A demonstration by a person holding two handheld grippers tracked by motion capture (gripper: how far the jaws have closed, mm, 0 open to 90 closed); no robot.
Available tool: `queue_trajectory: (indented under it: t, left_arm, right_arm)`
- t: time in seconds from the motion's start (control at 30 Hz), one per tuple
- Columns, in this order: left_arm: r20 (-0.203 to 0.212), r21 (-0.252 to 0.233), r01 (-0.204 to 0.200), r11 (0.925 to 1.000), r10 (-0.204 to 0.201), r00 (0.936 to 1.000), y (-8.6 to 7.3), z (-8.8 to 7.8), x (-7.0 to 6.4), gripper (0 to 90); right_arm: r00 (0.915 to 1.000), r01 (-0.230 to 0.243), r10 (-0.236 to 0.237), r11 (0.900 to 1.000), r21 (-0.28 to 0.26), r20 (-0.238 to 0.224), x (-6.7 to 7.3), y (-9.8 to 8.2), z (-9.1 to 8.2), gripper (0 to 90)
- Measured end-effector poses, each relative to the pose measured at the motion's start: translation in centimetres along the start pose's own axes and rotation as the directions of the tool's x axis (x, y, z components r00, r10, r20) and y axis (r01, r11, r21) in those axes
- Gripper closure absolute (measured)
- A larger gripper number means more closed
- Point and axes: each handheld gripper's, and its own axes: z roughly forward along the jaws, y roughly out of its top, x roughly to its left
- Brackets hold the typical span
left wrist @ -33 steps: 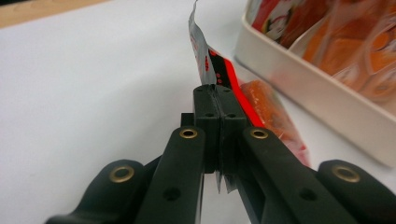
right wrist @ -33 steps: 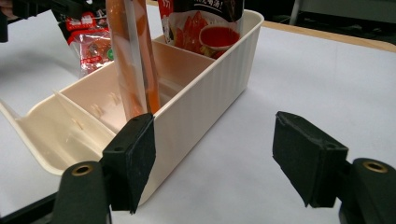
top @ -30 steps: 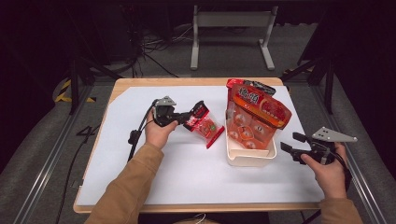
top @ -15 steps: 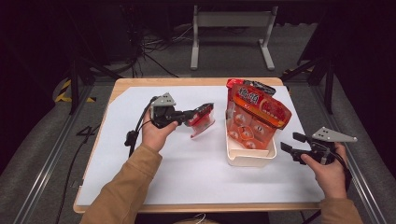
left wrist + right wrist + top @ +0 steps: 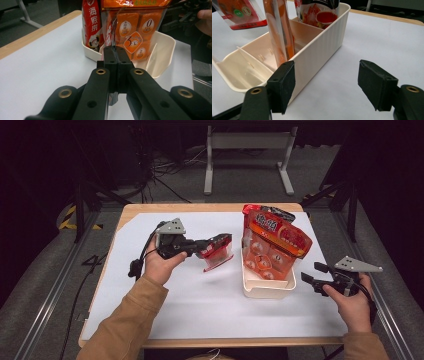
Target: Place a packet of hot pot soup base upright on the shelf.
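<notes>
Packet (image 5: 216,251), small and red, hangs clamped between the tightly closed jaws of the left gripper (image 5: 209,247), held clear above the white mat (image 5: 200,305) with its lower corner tilting down towards the mat. In the left gripper view the two jaws press together with a thin edge of the packet showing between and below them. Just ahead of that gripper stands the cream bin (image 5: 267,290), a ribbed tray with dividers, and in it an orange pouch (image 5: 272,245) stands upright, with a red pouch (image 5: 92,25) beside it at the bin's far end. Across the bin from the packet, the right gripper (image 5: 311,279) is held level near the bin's outer wall, its jaws spread wide with nothing between them; in the right gripper view the bin (image 5: 319,47) sits just beyond its left jaw. The mat covers a wooden table (image 5: 200,208).
</notes>
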Motion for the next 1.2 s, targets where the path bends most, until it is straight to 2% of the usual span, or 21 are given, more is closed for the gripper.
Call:
queue_trajectory:
  t: [0.27,0.37,0.7,0.73,0.77,0.8,0.87,1.0,1.2]
  left_arm:
    - [0.03,0.022,-0.03,0.9993,0.03,0.9991,1.0,-1.0,-0.8,89.6]
    - [0.048,0.033,-0.053,0.998,0.052,0.9975,1.5,-1.3,-1.2,89.6]
    - [0.09,0.059,-0.09,0.9942,0.084,0.9923,2.4,-1.7,-1.8,89.6]
    - [0.094,0.06,-0.097,0.9935,0.091,0.9914,2.6,-1.7,-1.8,89.6]
    - [0.103,0.063,-0.107,0.9923,0.1,0.9897,2.8,-1.8,-2.0,89.6]
    - [0.106,0.062,-0.11,0.992,0.103,0.989,2.9,-1.8,-2.0,89.6]
    - [0.113,0.06,-0.119,0.991,0.112,0.9872,3.2,-1.7,-2.2,89.6]
    - [0.125,0.06,-0.135,0.989,0.127,0.984,3.5,-1.5,-2.5,89.6]
    - [0.157,0.051,-0.172,0.9837,0.163,0.9741,4.8,-1.1,-3.2,89.6]
  right_arm:
    - [1.0,-0.001,0.001,1.0,0.003,0.001,0.0,-0.1,0.0,30.5]
    - [1.0,-0.001,0.001,1.0,0.003,0.001,0.0,-0.1,0.0,30.5]
    - [1.0,-0.003,0.003,1.0,0.007,-0.002,-0.1,-0.1,0.1,30.6]
    - [1.0,-0.003,0.003,1.0,0.007,-0.002,-0.1,-0.1,0.1,30.6]
    - [0.9994,0.032,-0.032,0.999,0.034,-0.009,-0.3,-0.1,0.0,36.7]
    - [0.9984,0.056,-0.056,0.997,0.058,-0.007,-0.4,-0.1,0.0,37.1]
    - [0.9975,0.07,-0.07,0.995,0.074,0.0,-0.4,-0.2,0.1,38.5]
    - [0.9978,0.066,-0.066,0.994,0.084,-0.011,-0.5,-0.3,0.1,38.9]
    - [0.9982,0.061,-0.06,0.994,0.094,-0.007,-0.4,-0.7,-0.1,38.2]
